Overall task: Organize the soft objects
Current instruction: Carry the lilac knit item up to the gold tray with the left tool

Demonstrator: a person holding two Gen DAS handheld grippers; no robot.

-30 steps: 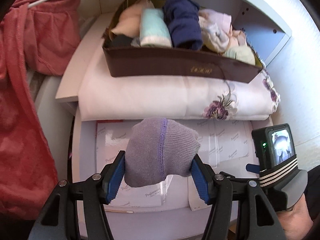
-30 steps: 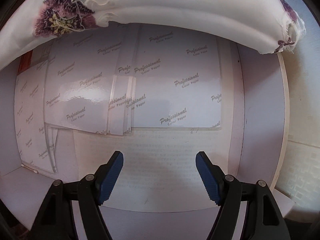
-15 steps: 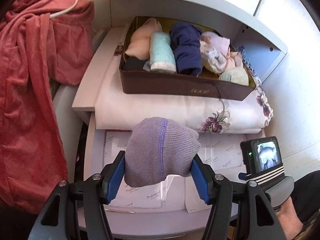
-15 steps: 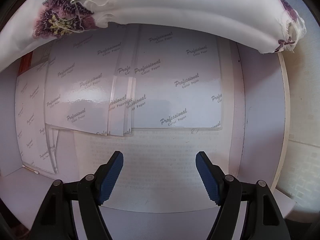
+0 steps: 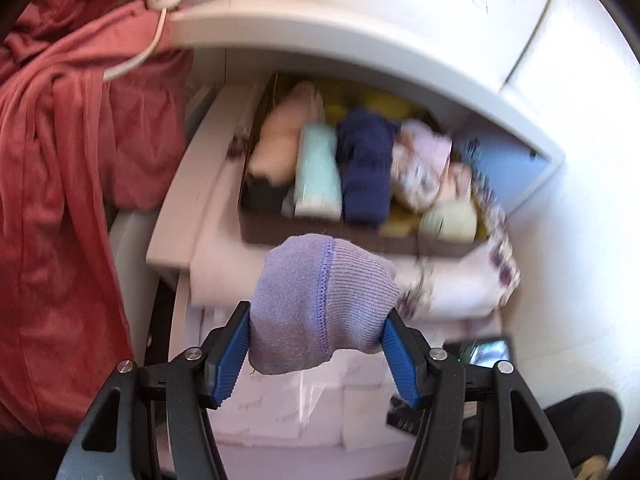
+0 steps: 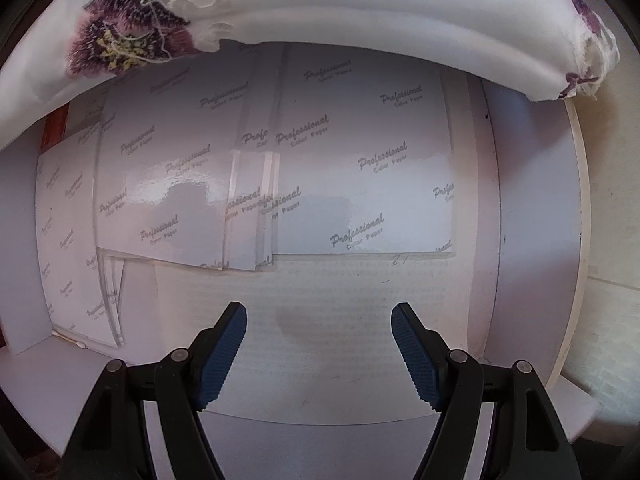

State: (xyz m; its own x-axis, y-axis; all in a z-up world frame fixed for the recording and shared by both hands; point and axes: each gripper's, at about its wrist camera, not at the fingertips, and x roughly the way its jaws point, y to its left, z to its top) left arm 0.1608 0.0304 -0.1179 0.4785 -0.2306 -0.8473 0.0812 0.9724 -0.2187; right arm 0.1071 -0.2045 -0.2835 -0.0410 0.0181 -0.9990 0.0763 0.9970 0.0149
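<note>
With the left gripper [image 5: 316, 344] clamped on the lilac sock [image 5: 320, 304] and the right gripper [image 6: 319, 354] open and empty, the crowded brown box [image 5: 320, 236] risked the sock snagging its rim.

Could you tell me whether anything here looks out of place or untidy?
Mostly the sheets of printed paper under the folded embroidered cloth: they overlap askew rather than sitting stacked. In the brown box, the pale pink items at the right look bunched, unlike the neatly rolled navy one.
</note>
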